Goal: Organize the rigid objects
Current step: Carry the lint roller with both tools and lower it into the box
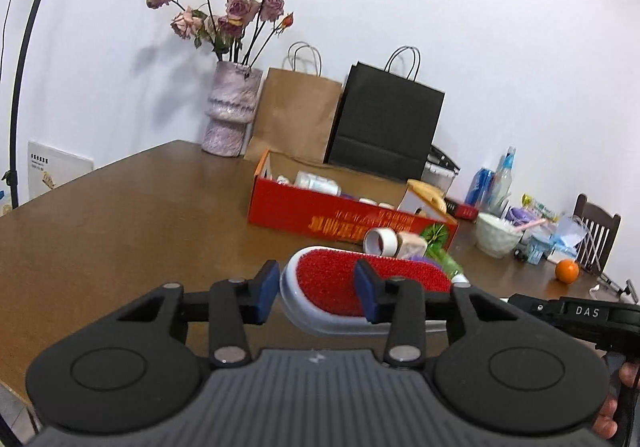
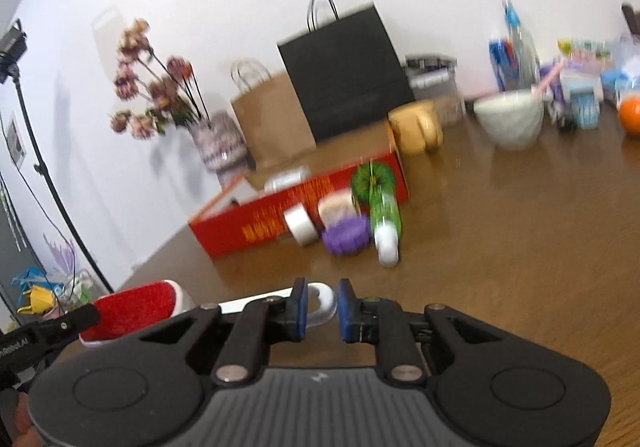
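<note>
I've got both grippers low over the brown worktop (image 1: 120, 207), pointing slightly downward toward the wall. My left gripper (image 1: 316, 293) straddles the red-bristled lint brush (image 1: 344, 279) at its head end: the jaws stand partly apart around the white body, and I cannot tell whether the pads press on it. My right gripper (image 2: 322, 307) has its jaws narrow on the brush's white handle loop (image 2: 322, 297), which sits between the blue pads; in this blurred view the left pad looks to touch it, the right one I can't be sure of. The brush lies across in front of me, red head to my left, handle to my right, just above the worktop.

Ahead, the red cardboard box (image 1: 320, 213) lies open with white wrapped packets (image 1: 316, 181) inside. Against its front wall sit a white tape roll (image 1: 380, 241), a beige tape roll (image 1: 412, 245), a purple ribbed ring (image 2: 346, 237) and a green tube with a white cap (image 2: 384, 219). Behind the box stand a brown paper bag (image 1: 296, 115) and a black paper bag (image 1: 388, 123), with a vase of dried roses (image 1: 230, 111) beside them. To the right there's a white bowl (image 1: 496, 235) and an orange (image 1: 567, 271).
</note>
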